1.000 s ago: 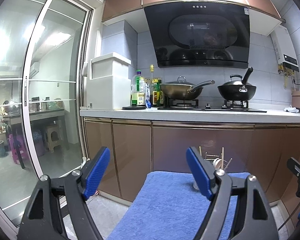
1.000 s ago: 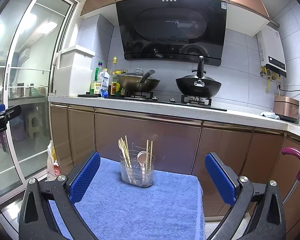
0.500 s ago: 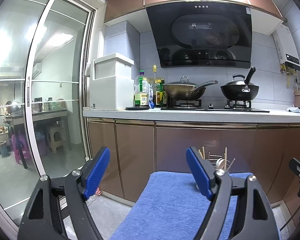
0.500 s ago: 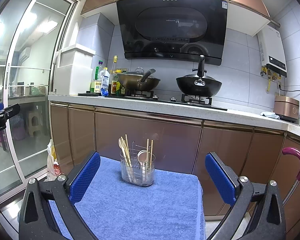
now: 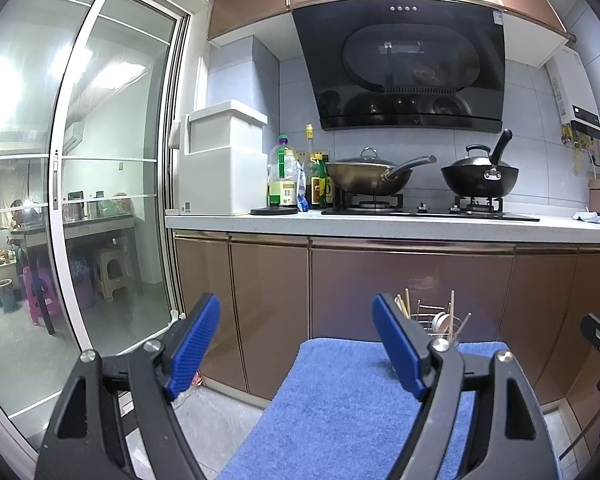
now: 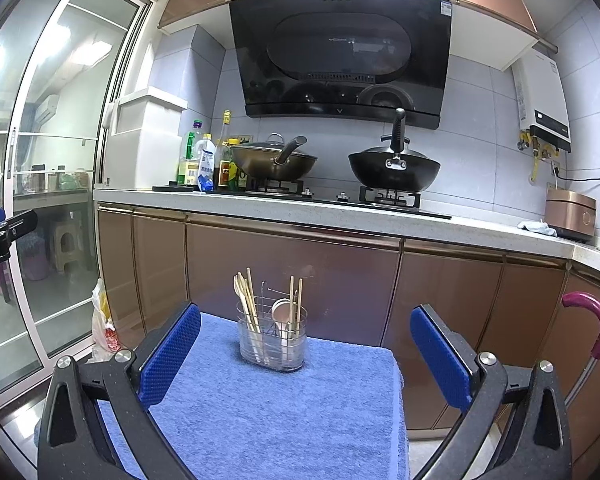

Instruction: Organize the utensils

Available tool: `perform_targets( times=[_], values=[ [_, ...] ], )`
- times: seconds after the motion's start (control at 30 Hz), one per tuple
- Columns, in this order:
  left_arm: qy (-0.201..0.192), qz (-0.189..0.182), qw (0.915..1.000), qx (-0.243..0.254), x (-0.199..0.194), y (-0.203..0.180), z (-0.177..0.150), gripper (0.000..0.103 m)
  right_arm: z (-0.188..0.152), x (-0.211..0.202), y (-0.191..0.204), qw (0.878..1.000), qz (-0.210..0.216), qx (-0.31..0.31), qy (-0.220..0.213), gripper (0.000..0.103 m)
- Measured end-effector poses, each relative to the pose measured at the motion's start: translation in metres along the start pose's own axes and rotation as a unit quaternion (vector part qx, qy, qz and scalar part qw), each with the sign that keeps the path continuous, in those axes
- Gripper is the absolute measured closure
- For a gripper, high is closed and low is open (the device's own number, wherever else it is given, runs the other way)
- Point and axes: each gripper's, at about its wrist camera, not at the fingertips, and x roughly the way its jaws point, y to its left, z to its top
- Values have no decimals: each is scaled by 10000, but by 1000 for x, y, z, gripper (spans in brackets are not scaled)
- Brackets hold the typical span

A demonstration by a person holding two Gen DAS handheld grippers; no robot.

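A clear utensil holder with a wire rack stands at the far edge of a blue towel. It holds wooden chopsticks, a wooden spoon and a metal ladle. My right gripper is open and empty, held above the towel's near part, facing the holder. My left gripper is open and empty, over the towel's left edge; the holder shows partly behind its right finger.
Brown cabinets stand right behind the towel, under a white counter with two woks on a stove, bottles and a white box. A glass sliding door is to the left. A pink hooked handle is on the right.
The left gripper's view has shifted slightly, so the counter and holder sit a little further right and higher. The right gripper has barely moved. Both stay open.
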Motion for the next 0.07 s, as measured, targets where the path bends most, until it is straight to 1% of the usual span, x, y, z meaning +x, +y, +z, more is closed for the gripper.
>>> perform_targets(
  times=[0.07],
  values=[
    [9,1,10000,0,0,1,0,25,0,0,0,10000,-7,-2,10,0]
  ],
)
